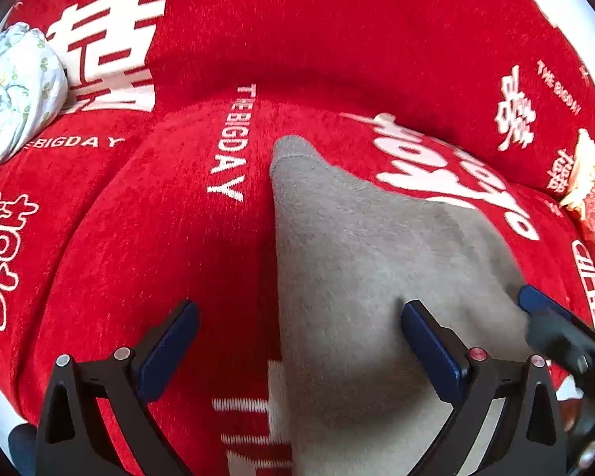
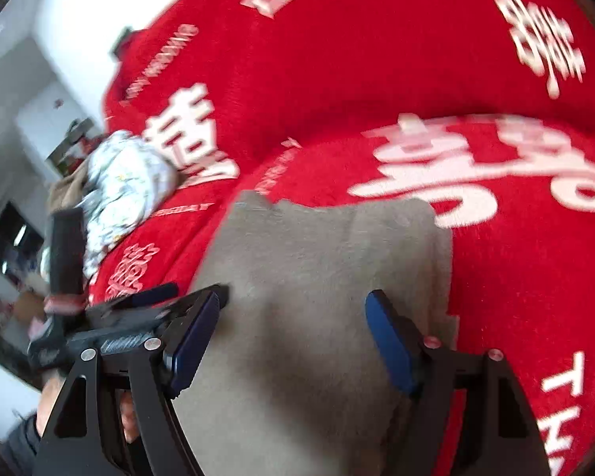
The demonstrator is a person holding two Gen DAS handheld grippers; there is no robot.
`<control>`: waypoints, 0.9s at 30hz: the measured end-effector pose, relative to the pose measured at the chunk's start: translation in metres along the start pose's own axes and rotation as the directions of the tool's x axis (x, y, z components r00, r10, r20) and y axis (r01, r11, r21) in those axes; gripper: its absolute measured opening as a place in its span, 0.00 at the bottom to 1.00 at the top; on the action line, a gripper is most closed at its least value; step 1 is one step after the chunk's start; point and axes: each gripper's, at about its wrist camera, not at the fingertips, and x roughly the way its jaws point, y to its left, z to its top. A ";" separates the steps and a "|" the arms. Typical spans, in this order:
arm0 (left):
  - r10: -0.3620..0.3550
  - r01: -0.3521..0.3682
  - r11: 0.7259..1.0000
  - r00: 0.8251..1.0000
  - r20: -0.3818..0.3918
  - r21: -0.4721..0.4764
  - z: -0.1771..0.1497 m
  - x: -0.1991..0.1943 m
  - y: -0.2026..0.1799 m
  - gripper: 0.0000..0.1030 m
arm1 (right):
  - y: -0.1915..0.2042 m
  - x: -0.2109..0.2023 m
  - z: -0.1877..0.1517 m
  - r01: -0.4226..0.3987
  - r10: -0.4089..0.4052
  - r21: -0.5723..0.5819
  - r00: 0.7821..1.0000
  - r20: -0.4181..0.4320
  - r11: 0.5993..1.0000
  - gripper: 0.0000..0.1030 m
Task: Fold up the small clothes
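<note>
Grey garment (image 1: 357, 269) lies flat on the red blanket (image 1: 158, 238). Left claw (image 1: 301, 341) and right claw (image 2: 293, 337) both spread, empty, above its 6 o'clock end.

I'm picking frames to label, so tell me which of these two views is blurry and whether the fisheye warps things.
Left wrist view: sharp, the grey garment and white lettering on the red cover crisp, edges bowed by the fisheye. Right wrist view: motion-smeared, lettering on the cover streaked, the garment's far edge soft, the left tool blurred at the left; same fisheye bowing, bright washed-out wall top left.
</note>
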 end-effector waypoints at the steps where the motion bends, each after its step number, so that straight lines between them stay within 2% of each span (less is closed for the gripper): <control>1: -0.001 0.001 1.000 1.000 0.015 0.006 -0.004 -0.007 -0.001 0.99 | 0.008 -0.010 -0.006 -0.024 0.025 -0.030 1.000 0.017 0.999 0.77; 3: 0.005 -0.006 1.000 0.999 0.036 0.024 -0.011 -0.015 -0.004 0.99 | 0.019 -0.021 -0.019 -0.051 0.052 -0.070 0.999 0.017 0.996 0.78; 4: 0.031 -0.032 0.999 0.999 0.044 0.040 -0.015 -0.018 -0.006 0.99 | 0.021 -0.021 -0.026 -0.033 0.034 -0.084 0.999 0.014 0.996 0.78; 7: 0.026 -0.029 0.997 0.999 0.043 0.064 -0.025 -0.017 -0.009 0.99 | 0.008 -0.006 -0.041 0.040 -0.042 -0.057 0.998 -0.040 0.998 0.77; 9: 0.032 -0.035 0.997 0.998 0.050 0.069 -0.030 -0.016 -0.010 0.99 | 0.001 -0.008 -0.046 0.013 -0.013 -0.036 1.000 -0.002 0.999 0.77; 16: 0.021 -0.025 0.997 0.998 0.055 0.071 -0.039 -0.013 -0.008 1.00 | 0.004 -0.013 -0.058 0.042 -0.041 -0.074 0.999 0.016 0.996 0.77; 27: 0.054 -0.057 0.991 0.998 0.033 0.118 -0.054 -0.021 -0.015 1.00 | 0.002 -0.022 -0.067 0.054 -0.054 -0.054 0.999 -0.006 0.997 0.77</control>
